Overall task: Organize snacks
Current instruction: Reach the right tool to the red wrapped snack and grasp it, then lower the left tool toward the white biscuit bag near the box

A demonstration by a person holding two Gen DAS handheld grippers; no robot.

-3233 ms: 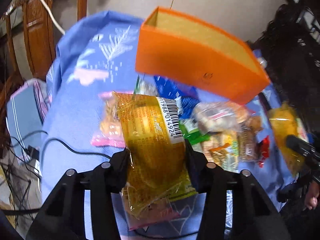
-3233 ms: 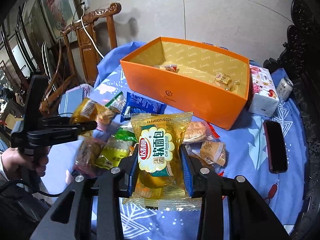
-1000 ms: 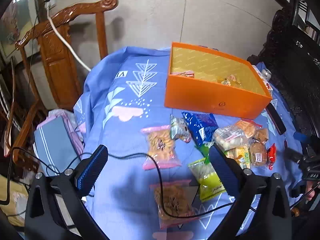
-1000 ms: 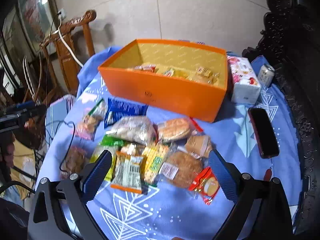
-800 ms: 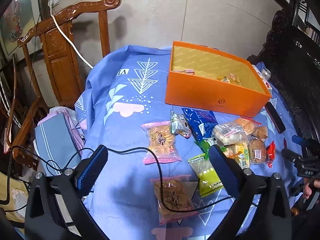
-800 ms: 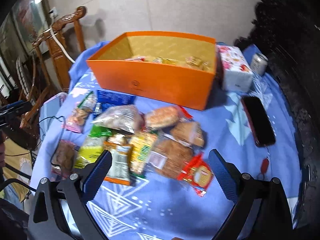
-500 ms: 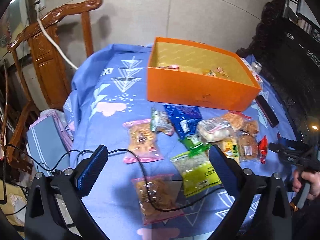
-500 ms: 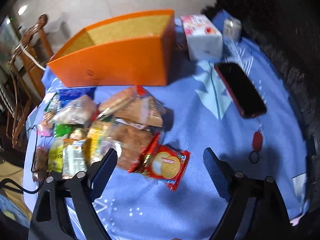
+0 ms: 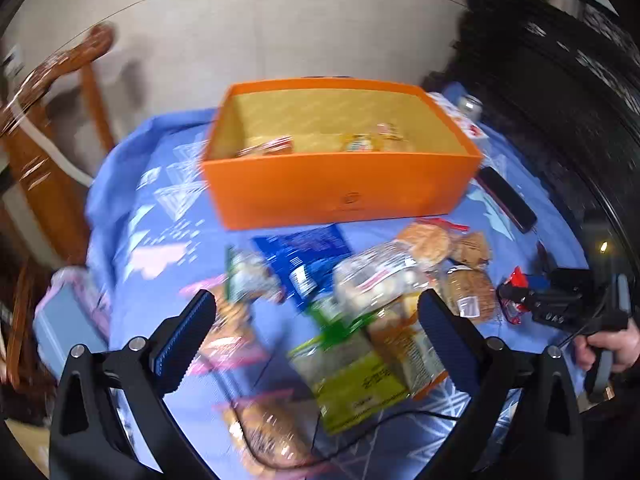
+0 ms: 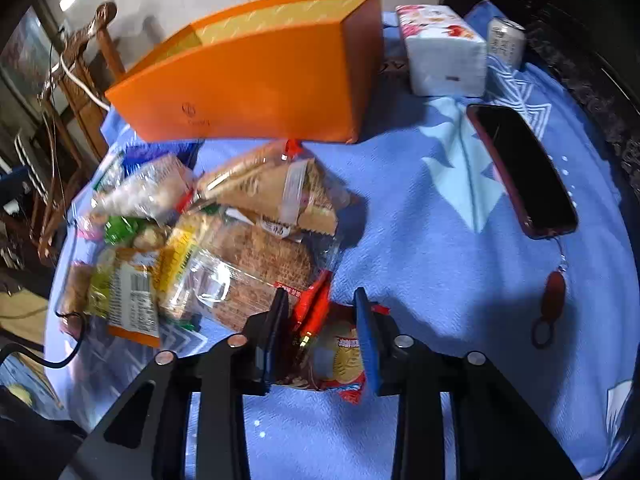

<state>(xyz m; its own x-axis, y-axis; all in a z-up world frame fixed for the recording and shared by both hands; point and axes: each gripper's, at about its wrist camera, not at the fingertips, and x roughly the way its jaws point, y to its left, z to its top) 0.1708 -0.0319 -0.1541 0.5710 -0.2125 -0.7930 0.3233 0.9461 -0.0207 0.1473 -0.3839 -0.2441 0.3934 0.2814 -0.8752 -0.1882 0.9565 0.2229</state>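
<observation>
Since half a second ago: right gripper has dropped from above the red cookie packet to straddle it, fingers drawn in against both sides, pinching it on the blue tablecloth. Left gripper has swung toward the snack pile, fingers spread wide, holding nothing.

Item 1: orange box, far centre of the table, open top, a few small wrapped snacks lying inside.
Item 2: snack pile, near side of the box, left of the right gripper; clear-wrapped bread and cakes, green and yellow packets, overlapping.
Item 3: blue packet, just in front of the box.
Item 4: phone, right of the pile, flat on the cloth, well apart from it.
Item 5: tissue pack and can, far right, beside the box.
Item 6: wooden chair, far left, blurred.
</observation>
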